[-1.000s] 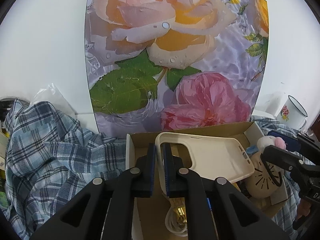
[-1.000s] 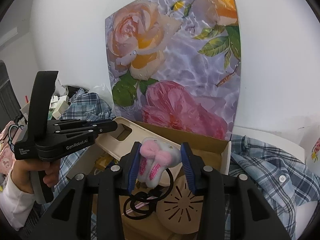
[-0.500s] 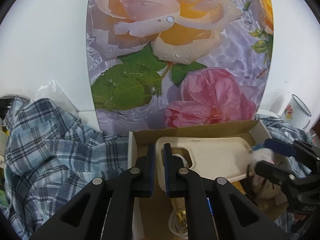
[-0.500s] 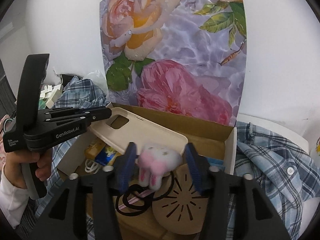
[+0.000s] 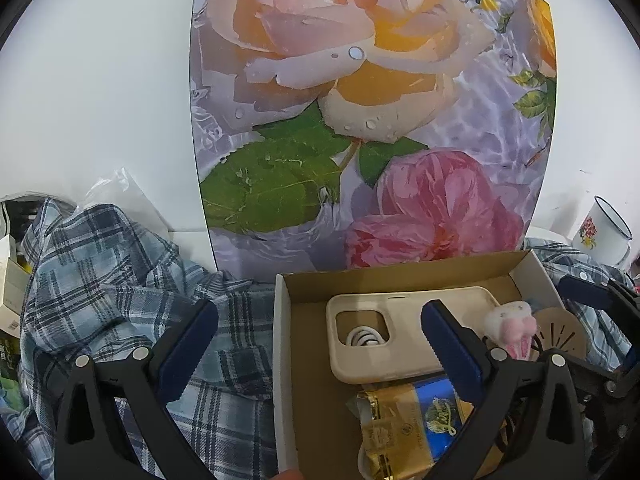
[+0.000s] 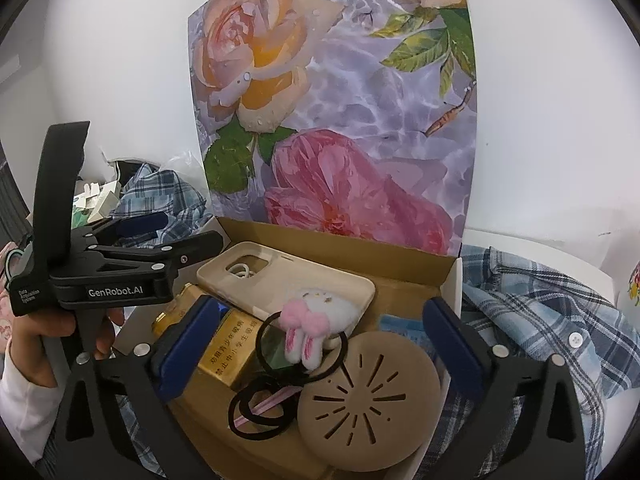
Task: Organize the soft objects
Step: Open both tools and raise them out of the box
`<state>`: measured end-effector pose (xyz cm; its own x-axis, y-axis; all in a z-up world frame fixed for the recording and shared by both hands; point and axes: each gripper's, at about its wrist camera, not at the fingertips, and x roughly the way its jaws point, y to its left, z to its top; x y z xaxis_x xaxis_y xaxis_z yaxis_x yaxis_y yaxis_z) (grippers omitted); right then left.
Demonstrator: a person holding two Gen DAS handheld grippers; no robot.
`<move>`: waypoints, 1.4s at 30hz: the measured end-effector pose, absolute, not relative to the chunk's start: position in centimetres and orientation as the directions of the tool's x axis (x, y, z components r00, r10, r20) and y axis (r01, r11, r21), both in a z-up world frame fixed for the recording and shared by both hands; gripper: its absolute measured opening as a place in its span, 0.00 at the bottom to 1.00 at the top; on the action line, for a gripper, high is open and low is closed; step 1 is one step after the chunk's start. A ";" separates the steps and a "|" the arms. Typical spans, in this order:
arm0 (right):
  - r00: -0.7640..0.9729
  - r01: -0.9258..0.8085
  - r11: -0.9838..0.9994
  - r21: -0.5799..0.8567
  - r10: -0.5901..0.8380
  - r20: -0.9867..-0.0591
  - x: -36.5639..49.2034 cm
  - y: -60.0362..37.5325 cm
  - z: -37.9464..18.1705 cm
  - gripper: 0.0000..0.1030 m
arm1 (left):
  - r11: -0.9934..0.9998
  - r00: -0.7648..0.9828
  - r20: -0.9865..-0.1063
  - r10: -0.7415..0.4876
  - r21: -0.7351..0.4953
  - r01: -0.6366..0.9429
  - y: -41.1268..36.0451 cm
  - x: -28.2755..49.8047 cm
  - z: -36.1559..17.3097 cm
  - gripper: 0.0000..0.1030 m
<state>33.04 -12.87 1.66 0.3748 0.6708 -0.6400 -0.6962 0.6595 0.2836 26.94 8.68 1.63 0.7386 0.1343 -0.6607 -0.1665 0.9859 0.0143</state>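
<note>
A cardboard box point(image 6: 450, 280) holds a beige phone case point(image 6: 296, 284), a white and pink plush rabbit on black hair ties point(image 6: 316, 322), a tan round slotted disc point(image 6: 368, 396) and a gold and blue packet point(image 6: 228, 350). My right gripper point(image 6: 316, 354) is open and empty above the rabbit. My left gripper point(image 5: 320, 340) is open and empty over the box's left wall point(image 5: 282, 360); the phone case point(image 5: 400, 332) lies flat in the box, with the rabbit point(image 5: 510, 326) to its right. The left gripper also shows in the right wrist view point(image 6: 180, 228).
A blue plaid shirt point(image 5: 120, 288) lies bunched left of the box and also right of it point(image 6: 540, 312). A floral board point(image 5: 372, 120) stands behind the box against a white wall. An enamel mug point(image 5: 604, 232) sits far right. Small boxes point(image 6: 100, 200) clutter the far left.
Both grippers opened. The left let go of the phone case, which now lies in the box. The right released the plush rabbit, which now rests on the hair ties, and drew back.
</note>
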 end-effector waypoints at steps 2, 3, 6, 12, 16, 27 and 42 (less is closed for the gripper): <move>0.375 -0.697 0.661 0.278 0.666 -0.644 33.1 -12.8 1.6 0.99 | 0.986 0.743 -0.656 0.133 0.011 -0.166 8.5 26.7 1.9 1.00; 0.377 -0.697 0.663 0.274 0.663 -0.646 33.1 -12.8 1.6 0.99 | 0.986 0.744 -0.655 0.131 0.010 -0.164 8.4 26.7 1.9 1.00; 0.379 -0.700 0.666 0.260 0.654 -0.654 33.0 -12.7 1.5 0.99 | 0.987 0.750 -0.650 0.126 0.010 -0.158 8.2 26.6 2.1 1.00; 0.397 -0.705 0.670 0.233 0.645 -0.653 32.9 -12.5 1.9 0.99 | 0.990 0.769 -0.628 0.115 0.007 -0.142 7.2 25.9 2.7 1.00; 0.422 -0.701 0.679 0.218 0.641 -0.640 32.8 -12.8 2.5 0.99 | 0.990 0.787 -0.606 0.111 -0.001 -0.141 6.9 25.5 3.3 1.00; 0.547 -0.667 0.715 0.209 0.660 -0.515 32.2 -15.5 6.7 1.00 | 0.978 0.833 -0.515 0.201 0.157 -0.139 3.9 23.5 6.7 1.00; 0.613 -0.707 0.691 0.153 0.706 -0.354 28.6 -17.3 13.6 1.00 | 0.991 0.895 -0.434 0.099 0.121 -0.051 1.6 19.7 11.1 1.00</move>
<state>28.62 -17.31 13.59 0.6133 0.7062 -0.3537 -0.7069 0.6906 0.1529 19.73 1.58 11.07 0.8953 0.0990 -0.4343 -0.0510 0.9914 0.1208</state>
